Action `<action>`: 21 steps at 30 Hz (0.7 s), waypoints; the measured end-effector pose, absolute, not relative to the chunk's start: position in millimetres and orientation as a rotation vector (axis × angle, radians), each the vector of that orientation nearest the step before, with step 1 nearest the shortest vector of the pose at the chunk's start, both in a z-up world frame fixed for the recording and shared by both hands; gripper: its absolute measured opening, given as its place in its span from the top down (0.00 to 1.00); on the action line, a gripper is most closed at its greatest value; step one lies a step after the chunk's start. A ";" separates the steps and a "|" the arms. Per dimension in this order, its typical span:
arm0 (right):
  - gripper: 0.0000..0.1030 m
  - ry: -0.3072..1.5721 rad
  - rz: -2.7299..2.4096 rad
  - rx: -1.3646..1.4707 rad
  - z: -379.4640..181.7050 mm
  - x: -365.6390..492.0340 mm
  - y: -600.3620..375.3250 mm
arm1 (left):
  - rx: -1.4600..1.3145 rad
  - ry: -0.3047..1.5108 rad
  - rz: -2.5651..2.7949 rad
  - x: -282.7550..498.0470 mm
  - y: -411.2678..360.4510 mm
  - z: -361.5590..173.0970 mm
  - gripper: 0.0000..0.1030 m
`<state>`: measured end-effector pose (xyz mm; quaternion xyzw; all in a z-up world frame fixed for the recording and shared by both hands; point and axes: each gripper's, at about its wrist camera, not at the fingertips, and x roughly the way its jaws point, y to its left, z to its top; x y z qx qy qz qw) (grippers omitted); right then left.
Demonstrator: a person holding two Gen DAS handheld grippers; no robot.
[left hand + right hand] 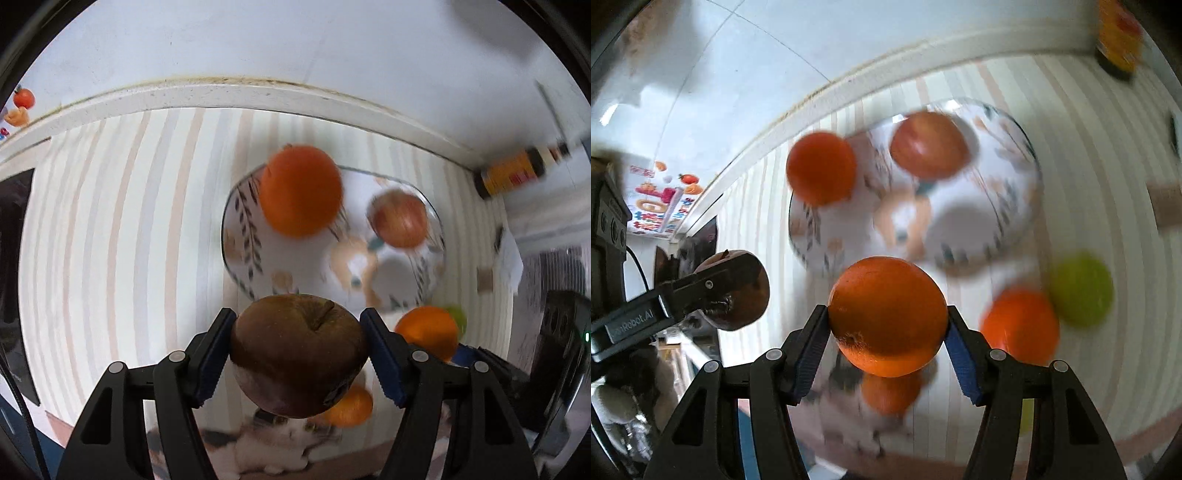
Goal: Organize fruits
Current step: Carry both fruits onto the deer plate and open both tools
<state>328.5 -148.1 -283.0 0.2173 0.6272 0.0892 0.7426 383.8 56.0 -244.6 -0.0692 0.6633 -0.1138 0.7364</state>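
Hovering short of the patterned plate (240, 236), left gripper (299, 354) clamped a dark apple (299, 354) between both jaws, stem up, plate lying straight ahead and below. Right gripper (886, 317), likewise closed, gripped an orange (886, 317) just short of the plate's near rim (812, 258), seemingly the nearer of the two. Already on the plate: a second orange (301, 190) and a red apple (400, 218). Shown only from the right wrist in full: a green fruit (1082, 288) and a loose orange (1019, 325) right of the plate, blurred.
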 end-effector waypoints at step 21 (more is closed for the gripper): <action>0.14 1.515 0.235 0.345 -343.9 406.8 -93.8 | -0.163 1.626 -0.137 436.0 49.9 -310.8 0.31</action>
